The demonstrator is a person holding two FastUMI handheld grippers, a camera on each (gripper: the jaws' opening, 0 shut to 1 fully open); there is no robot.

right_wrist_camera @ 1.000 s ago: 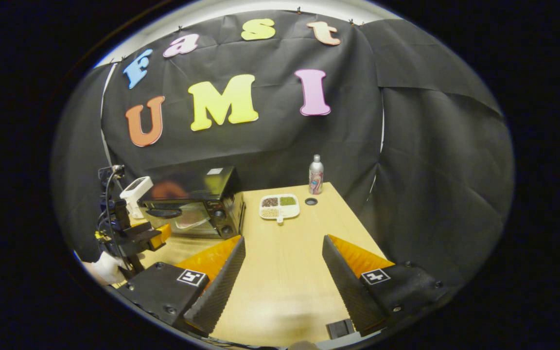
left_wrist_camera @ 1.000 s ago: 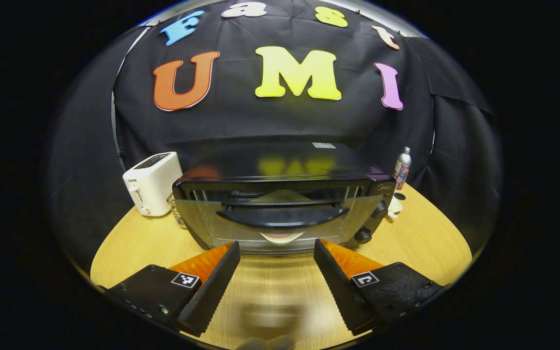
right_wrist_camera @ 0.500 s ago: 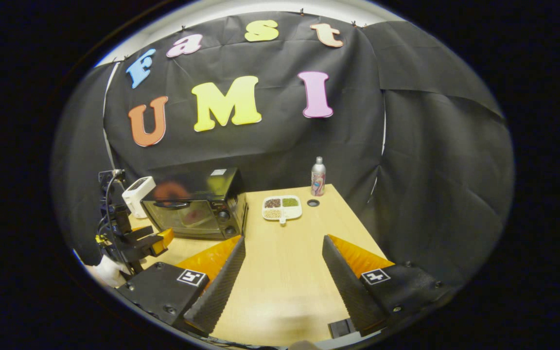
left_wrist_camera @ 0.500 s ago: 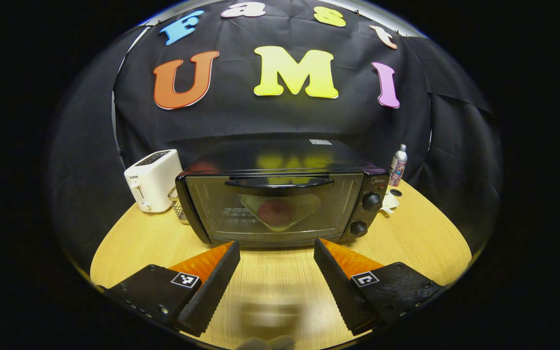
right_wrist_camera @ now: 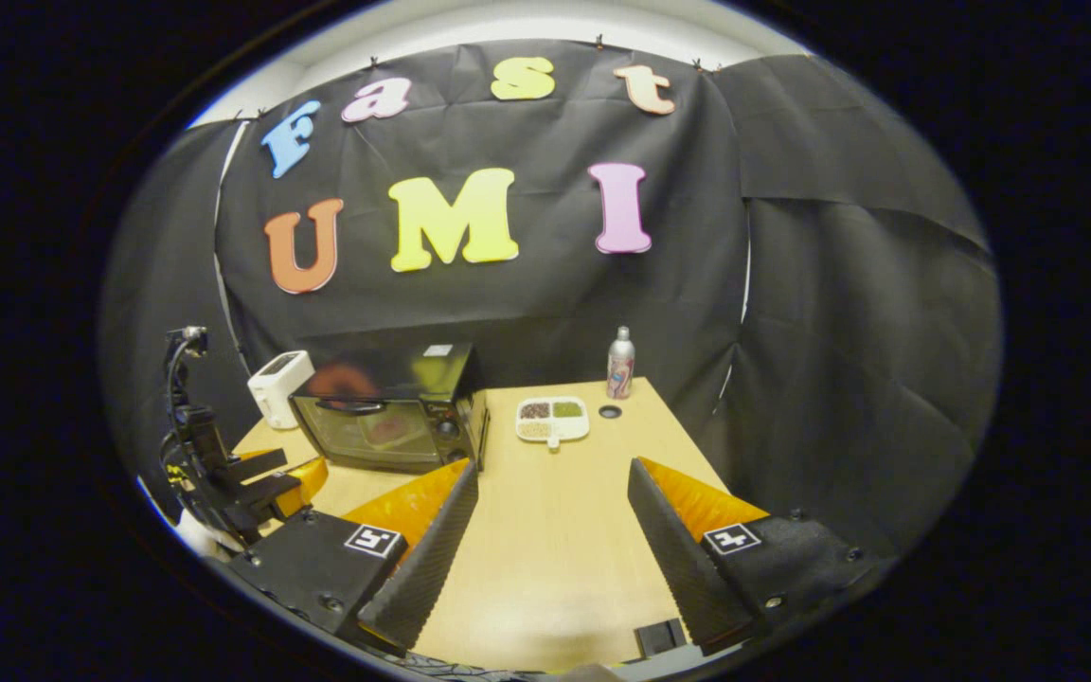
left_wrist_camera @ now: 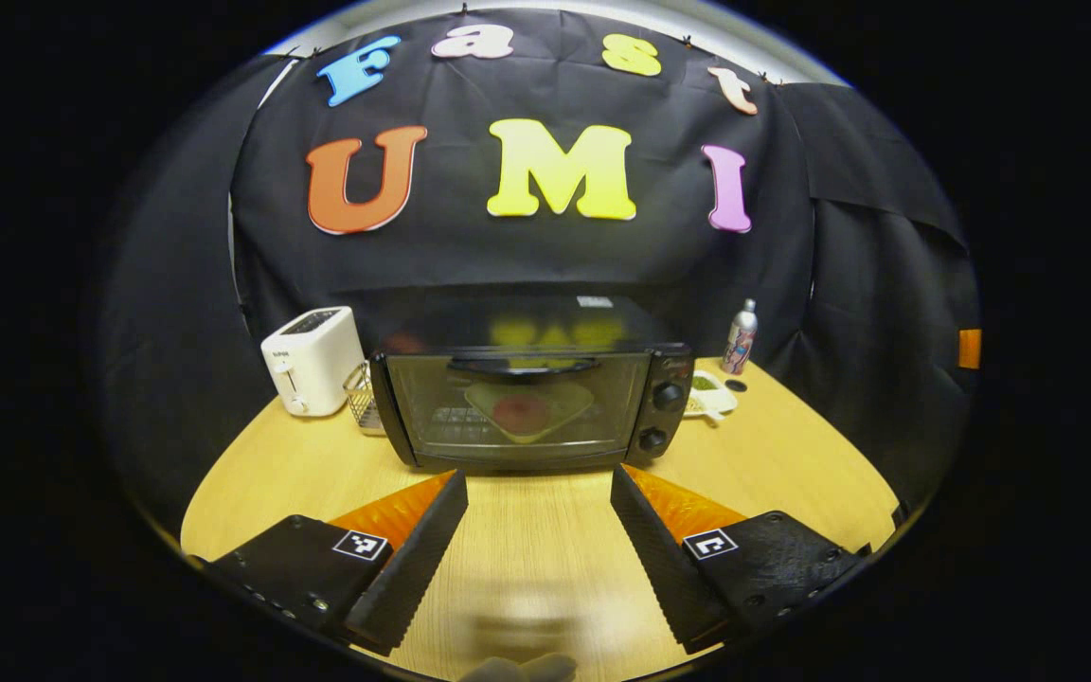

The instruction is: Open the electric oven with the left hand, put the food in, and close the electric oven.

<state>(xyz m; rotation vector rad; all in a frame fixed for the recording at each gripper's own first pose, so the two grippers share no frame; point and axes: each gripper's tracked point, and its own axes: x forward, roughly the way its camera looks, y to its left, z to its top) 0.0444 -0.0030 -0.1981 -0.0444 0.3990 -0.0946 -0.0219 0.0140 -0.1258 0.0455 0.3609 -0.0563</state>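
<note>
Oven [left_wrist_camera: 527,403] door shut, what looks like food [left_wrist_camera: 520,412] inside; both grippers [left_wrist_camera: 538,516] [right_wrist_camera: 553,507] wide open, empty

Little can be read here. The white toaster [left_wrist_camera: 312,360] carries a small dark brand mark on its front, and the black oven [left_wrist_camera: 531,404] has a faint one above its knobs, both too small to make out. Each gripper bears a square black-and-white coded tag [left_wrist_camera: 360,545] on its fingers, a pattern without letters; the white sticker [left_wrist_camera: 594,301] on the oven's top and the print on the bottle [left_wrist_camera: 741,337] are also illegible.
</note>
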